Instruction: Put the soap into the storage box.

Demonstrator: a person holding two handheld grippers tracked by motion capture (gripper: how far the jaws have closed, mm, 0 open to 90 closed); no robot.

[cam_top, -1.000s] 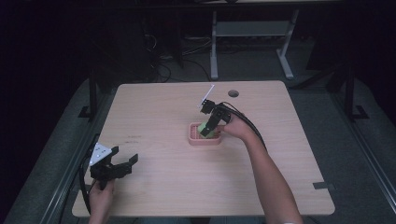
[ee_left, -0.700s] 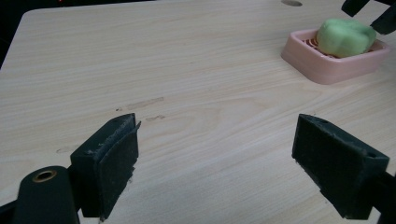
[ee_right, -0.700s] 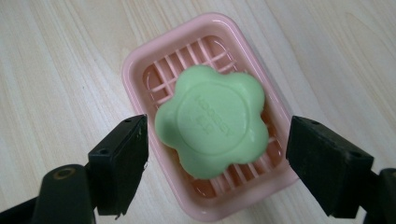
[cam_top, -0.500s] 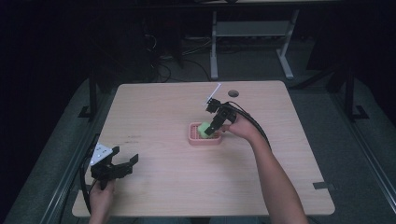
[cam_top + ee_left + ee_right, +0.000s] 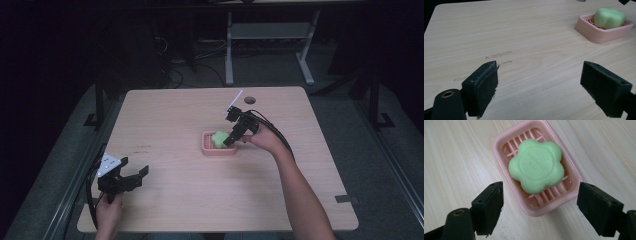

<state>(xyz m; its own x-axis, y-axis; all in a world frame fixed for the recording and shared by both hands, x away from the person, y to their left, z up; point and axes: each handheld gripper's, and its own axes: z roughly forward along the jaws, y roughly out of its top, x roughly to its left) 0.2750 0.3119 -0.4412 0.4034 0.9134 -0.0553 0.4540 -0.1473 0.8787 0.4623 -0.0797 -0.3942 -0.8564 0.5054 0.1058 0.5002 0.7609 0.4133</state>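
My right tool [image 5: 539,207], jaws apart, could clip the pink slatted plastic soap dish [image 5: 499,142] beneath it, probably tipping out the green flower-shaped soap bar [image 5: 536,166].

embossed lettering on green soap [image 5: 536,166], too faint to read

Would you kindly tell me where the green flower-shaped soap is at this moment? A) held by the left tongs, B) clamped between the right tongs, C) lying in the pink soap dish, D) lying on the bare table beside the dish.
C: the green soap lies on the ribs of the pink soap dish, while the right tongs hover open above it, jaws wide apart and touching nothing.
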